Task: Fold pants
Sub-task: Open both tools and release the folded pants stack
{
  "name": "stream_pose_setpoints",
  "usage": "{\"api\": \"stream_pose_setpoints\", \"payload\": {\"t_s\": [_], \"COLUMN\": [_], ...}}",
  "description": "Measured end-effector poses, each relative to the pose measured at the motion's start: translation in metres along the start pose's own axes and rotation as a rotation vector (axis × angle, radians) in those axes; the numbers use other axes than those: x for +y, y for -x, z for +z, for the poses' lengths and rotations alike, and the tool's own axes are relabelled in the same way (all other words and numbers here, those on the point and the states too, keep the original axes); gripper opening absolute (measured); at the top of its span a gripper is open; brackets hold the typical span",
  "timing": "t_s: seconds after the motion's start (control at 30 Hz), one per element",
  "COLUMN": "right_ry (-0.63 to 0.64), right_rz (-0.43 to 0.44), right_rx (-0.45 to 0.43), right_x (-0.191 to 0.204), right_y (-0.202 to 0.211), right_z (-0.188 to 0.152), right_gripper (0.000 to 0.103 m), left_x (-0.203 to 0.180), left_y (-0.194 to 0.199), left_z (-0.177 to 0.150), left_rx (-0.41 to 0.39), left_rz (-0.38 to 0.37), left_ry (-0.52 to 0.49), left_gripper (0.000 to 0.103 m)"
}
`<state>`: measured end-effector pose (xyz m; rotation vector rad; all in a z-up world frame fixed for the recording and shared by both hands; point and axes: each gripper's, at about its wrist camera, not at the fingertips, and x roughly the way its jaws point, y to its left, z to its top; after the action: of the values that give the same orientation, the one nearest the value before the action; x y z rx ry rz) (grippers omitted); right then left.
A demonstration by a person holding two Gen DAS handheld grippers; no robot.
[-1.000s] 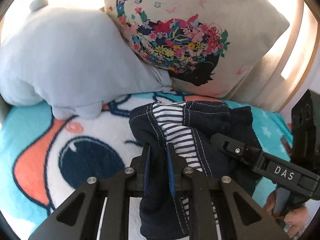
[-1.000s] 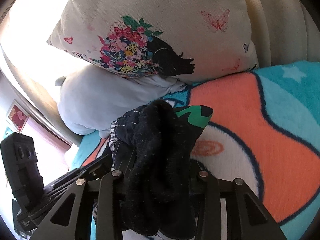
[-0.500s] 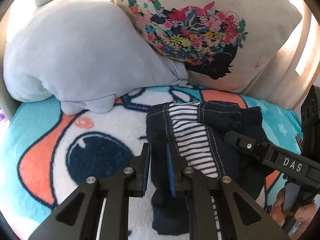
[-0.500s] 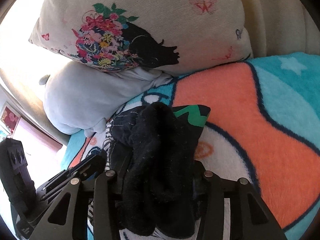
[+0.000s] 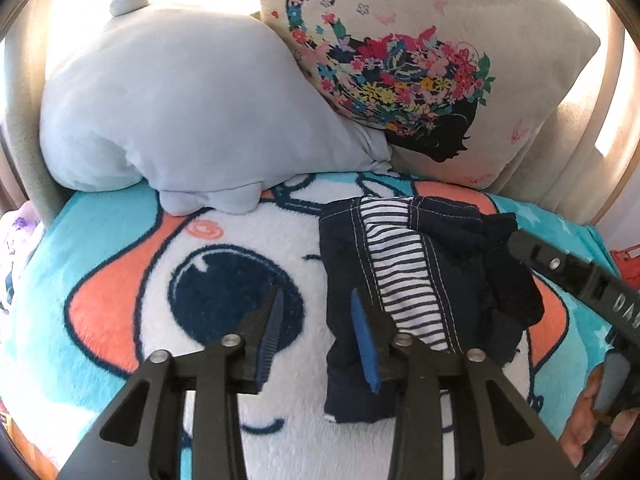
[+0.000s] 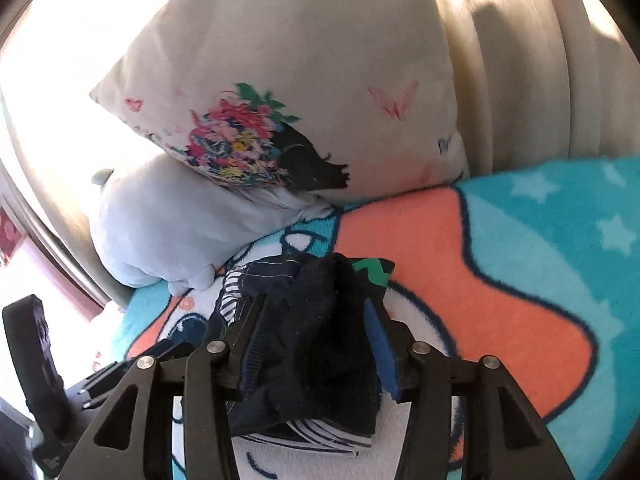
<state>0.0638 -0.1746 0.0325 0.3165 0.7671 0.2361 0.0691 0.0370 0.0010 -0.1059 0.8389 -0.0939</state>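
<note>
The dark navy pants (image 5: 400,264), with a white-striped lining showing, lie in a folded bundle on the cartoon blanket (image 5: 120,240). My left gripper (image 5: 316,294) is at the bundle's left edge with its jaws opening. Its right finger lies over the fabric, and only blanket and a strip of the edge sit between the pads, unpressed. In the right wrist view the pants (image 6: 320,340) fill the gap of my right gripper (image 6: 314,302). Its jaws are opening too, and both pad faces show beside the loose cloth. A finger of the right gripper (image 5: 560,268) reaches in from the right.
A pale grey plush pillow (image 5: 180,112) and a cream floral pillow (image 5: 420,60) lean against the padded beige headboard (image 6: 540,60) just behind the pants. A person's hand (image 5: 592,412) shows at the lower right. The blanket (image 6: 540,260) stretches to the right.
The left jaws were shut on the pants' left edge; they have spread and let it go. The right jaws have widened around the bundle, and that gripper has pulled up and back.
</note>
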Motion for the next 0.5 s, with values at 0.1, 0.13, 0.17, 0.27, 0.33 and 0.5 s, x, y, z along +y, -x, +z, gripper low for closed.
{"api": "stream_pose_setpoints", "payload": {"t_s": [0.1,0.13,0.17,0.27,0.33,0.5], "right_ry": [0.045,0.050,0.055,0.021,0.003,0.020], "right_rz": [-0.042,-0.060,-0.090,-0.090,-0.078,-0.078], "right_rx": [0.032,0.047,0.075,0.115,0.103,0.031], "right_x": [0.005,0.005,0.001,-0.008,-0.009,0.001], "right_y": [-0.011,-0.016,-0.025,-0.035,-0.028,0.006], "right_z": [-0.007,-0.010,-0.016,-0.022,-0.022,-0.022], "right_gripper": [0.059,0.059,0.059,0.061,0.061,0.063], "left_x": [0.004,0.005,0.005,0.006,0.005,0.001], "left_y": [0.008,0.010,0.013,0.023,0.032,0.053], "left_z": [-0.004,-0.005,-0.007,-0.011,-0.013,-0.018], "left_rx": [-0.012,-0.017,-0.022,-0.046,-0.074,-0.139], "left_rz": [0.003,0.007,0.011,0.020,0.033,0.054], "left_ry": [0.013,0.014,0.013,0.012,0.010,0.005], "left_gripper": [0.040,0.041,0.041,0.048,0.052,0.066]}}
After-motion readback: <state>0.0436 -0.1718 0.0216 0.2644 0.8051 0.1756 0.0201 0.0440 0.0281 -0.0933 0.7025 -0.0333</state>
